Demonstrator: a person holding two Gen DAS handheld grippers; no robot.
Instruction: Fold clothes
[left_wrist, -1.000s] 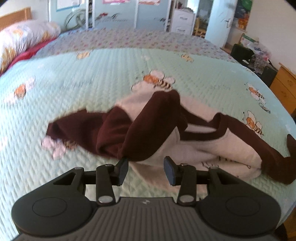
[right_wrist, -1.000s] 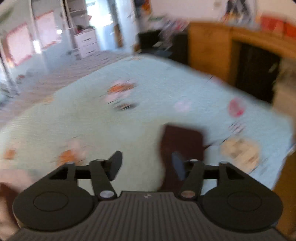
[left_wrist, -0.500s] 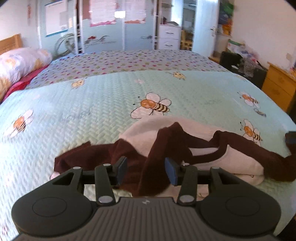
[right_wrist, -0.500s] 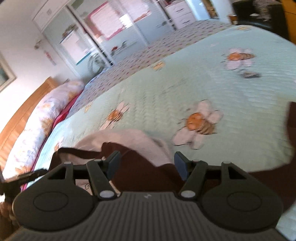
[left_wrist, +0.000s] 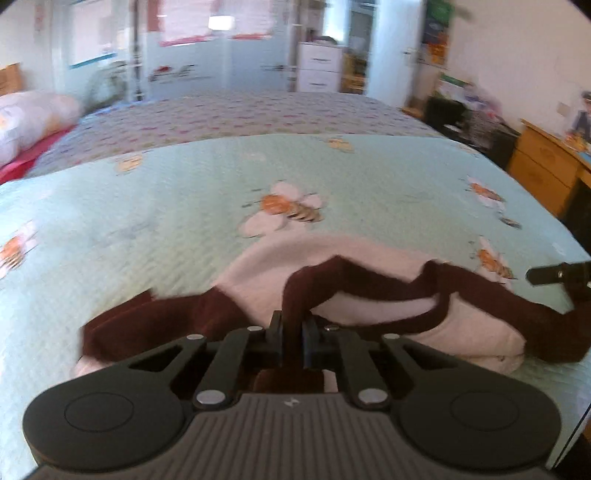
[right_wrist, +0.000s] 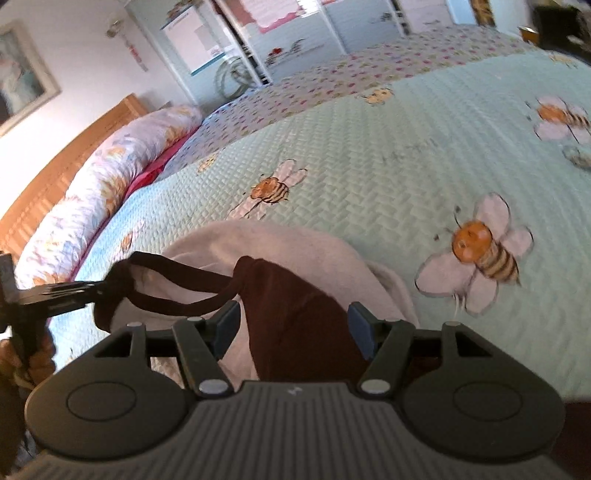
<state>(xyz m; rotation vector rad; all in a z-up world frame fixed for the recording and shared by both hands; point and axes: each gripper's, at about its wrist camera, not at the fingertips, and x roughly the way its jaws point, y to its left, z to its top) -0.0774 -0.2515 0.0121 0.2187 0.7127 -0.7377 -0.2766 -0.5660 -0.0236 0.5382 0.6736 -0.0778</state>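
A crumpled cream and maroon sweatshirt lies on the mint bee-print bedspread. My left gripper is shut on a maroon strip of it, which rises from the pads towards the neckline. The same gripper appears at the left of the right wrist view as the left gripper, pinching the maroon neck band. My right gripper hangs open over the maroon sleeve; the sleeve lies between its fingers without being pinched. One right finger pokes in at the left wrist view's right edge.
A floral pillow and wooden headboard line the bed's left side. A wooden dresser stands off the right edge, white drawers and wardrobe doors beyond the far end. Bare bedspread stretches past the sweatshirt.
The left gripper's jaws closed on the maroon fabric that lay between them. The right gripper swung from the bed's right side across to the sweatshirt, and the sleeve now lies between its fingers.
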